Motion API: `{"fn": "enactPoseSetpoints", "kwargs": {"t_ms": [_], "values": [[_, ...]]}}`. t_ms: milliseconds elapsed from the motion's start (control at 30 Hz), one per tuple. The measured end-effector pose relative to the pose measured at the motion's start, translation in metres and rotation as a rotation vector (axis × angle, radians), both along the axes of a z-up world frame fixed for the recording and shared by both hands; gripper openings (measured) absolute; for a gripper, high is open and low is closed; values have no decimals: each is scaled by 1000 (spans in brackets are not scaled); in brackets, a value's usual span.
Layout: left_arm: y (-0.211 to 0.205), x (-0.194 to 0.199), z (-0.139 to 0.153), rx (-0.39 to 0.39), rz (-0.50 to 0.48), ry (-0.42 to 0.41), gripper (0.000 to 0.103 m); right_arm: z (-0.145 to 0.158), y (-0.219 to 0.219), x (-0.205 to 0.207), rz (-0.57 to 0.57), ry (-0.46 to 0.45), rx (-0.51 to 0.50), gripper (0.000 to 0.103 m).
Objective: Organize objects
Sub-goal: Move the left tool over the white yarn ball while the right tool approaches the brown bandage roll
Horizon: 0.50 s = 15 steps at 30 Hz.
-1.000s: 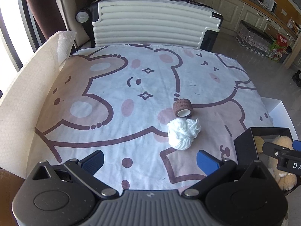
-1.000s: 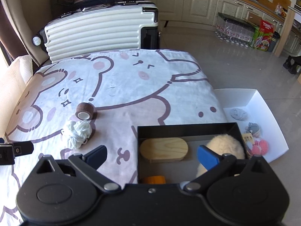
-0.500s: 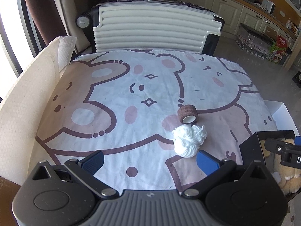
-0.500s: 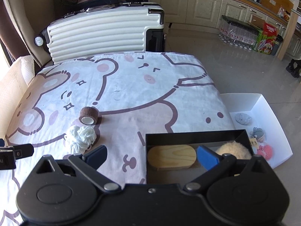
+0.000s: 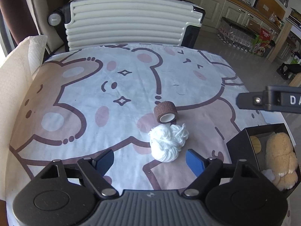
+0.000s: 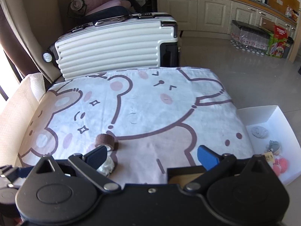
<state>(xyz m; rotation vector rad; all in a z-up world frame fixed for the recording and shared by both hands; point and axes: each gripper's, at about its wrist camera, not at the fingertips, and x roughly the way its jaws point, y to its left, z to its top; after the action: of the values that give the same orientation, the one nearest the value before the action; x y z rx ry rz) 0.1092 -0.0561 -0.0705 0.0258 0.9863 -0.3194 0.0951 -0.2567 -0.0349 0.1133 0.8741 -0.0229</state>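
Note:
A white yarn ball (image 5: 167, 145) lies on the bear-print cloth (image 5: 75, 94), touching a brown tape roll (image 5: 165, 112) just behind it. My left gripper (image 5: 149, 161) hovers right in front of the yarn. Its jaws are closing, the yarn's near end sits between the blue fingertips, and the pads do not touch it. My right gripper (image 6: 152, 156) is open and holds nothing above the cloth. In the right wrist view the tape roll (image 6: 105, 141) shows beside its left finger, which half hides the yarn (image 6: 106, 166).
A black box (image 5: 237, 145) at the near right holds a tan plush toy (image 5: 280, 156) and a wooden piece (image 6: 180, 179). A white tray (image 6: 272, 124) with small toys stands on the floor to the right. A white suitcase (image 5: 128, 24) stands behind the cloth.
My left gripper has come forward and down to the yarn and its jaws have narrowed. My right gripper has moved off the black box, out over the cloth.

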Motion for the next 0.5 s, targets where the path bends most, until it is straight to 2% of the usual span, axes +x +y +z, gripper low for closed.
{"fn": "enactPoseSetpoints", "kwargs": {"t_ms": [133,267,500], "values": [[-10,5,-9,-2,-31,22,78,-10,10,20,44,48,23,103],[-21,10,-17,17,-68,22,77,-21,16,39,38,81,60,102],[-37,14,-31,82,-150,1,75,-42,22,63,5,125,187,90]]}}
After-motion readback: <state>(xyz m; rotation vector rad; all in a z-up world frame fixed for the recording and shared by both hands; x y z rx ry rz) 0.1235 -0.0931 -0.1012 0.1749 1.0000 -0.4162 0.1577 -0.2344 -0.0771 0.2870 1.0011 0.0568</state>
